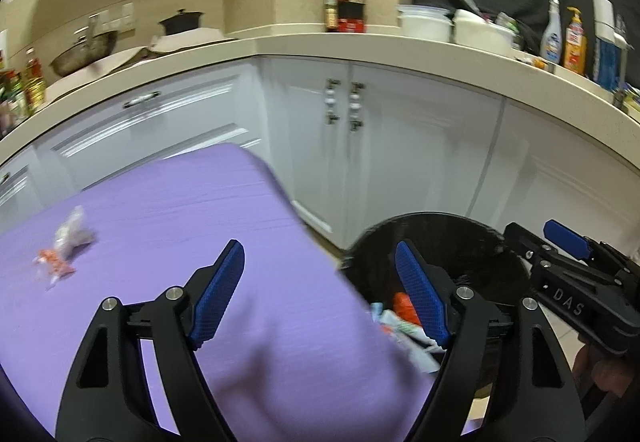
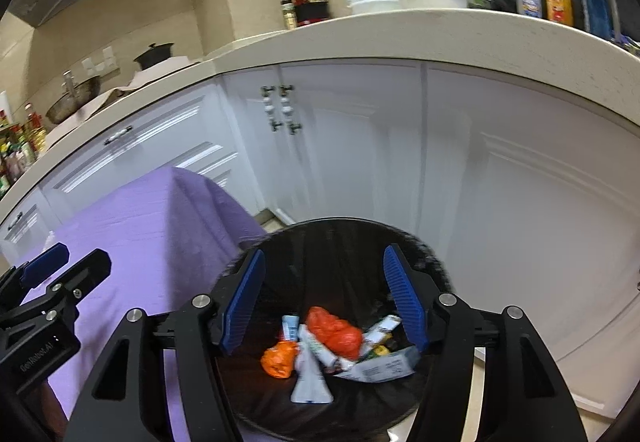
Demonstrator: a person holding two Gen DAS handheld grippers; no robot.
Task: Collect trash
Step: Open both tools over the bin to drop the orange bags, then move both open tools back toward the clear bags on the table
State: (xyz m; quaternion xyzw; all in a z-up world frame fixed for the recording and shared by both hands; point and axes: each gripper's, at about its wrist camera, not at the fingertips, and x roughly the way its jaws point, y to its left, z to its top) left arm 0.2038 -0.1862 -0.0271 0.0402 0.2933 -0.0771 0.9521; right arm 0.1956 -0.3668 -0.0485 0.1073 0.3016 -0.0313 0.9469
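A black trash bin stands on the floor beside a table under a purple cloth. Inside the bin lie several pieces of trash: an orange-red bag, a smaller orange wrapper, white packets and a small carton. My right gripper hangs open over the bin with nothing between its blue pads. My left gripper is open and empty over the table's right edge, with the bin just to its right. On the cloth at the far left lie a clear plastic wrapper and an orange-white wrapper.
White cabinet doors stand close behind the bin and table. A pale countertop above holds bowls, bottles and a wok. The right gripper's body shows at the right of the left wrist view.
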